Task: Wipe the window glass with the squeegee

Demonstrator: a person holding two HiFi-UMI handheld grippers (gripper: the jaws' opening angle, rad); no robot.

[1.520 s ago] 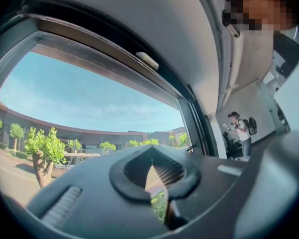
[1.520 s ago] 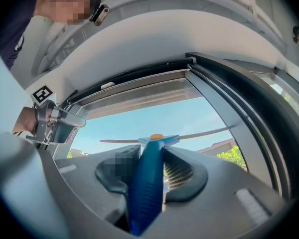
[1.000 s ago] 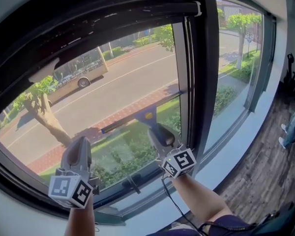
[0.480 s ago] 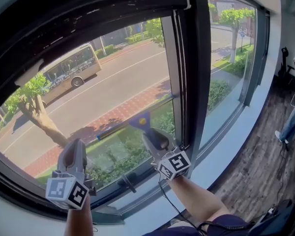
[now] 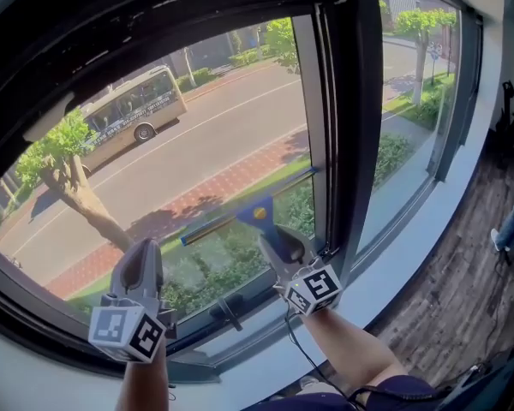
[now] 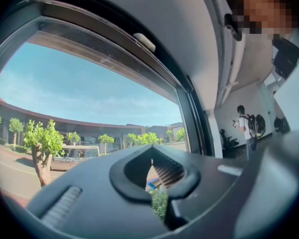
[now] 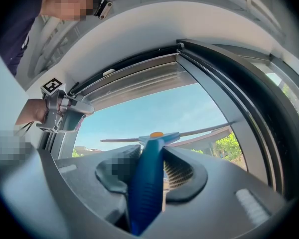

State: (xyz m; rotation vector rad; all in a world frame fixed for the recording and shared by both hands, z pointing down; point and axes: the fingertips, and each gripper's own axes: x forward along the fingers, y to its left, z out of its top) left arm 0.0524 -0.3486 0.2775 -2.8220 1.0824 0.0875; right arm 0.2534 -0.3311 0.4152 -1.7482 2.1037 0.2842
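Shifted slightly toward 3 o'clock since half a second ago: squeegee (image 5: pixel 255 211), right end of the blade now just beside the window frame (image 5: pixel 347 101).

Head view: blade laid against the window glass (image 5: pixel 197 135), low on the pane, slanting from 8 o'clock up to 2 o'clock. Blue handle pinched in the right gripper (image 5: pixel 274 236), at 5 o'clock. Left gripper (image 5: pixel 144 255) at 7 o'clock, near the glass, well apart from the squeegee. Beyond the pane, a bus (image 5: pixel 133 110) and a tree (image 5: pixel 68 174) (both around 10 o'clock).

Left gripper view: jaws pressed together at the tips, nothing between them. A person (image 6: pixel 245 126) standing indoors at 3 o'clock.

Right gripper view: jaws clamped on the blue handle, blade crossing at 12 o'clock. Left gripper visible at 9 o'clock.
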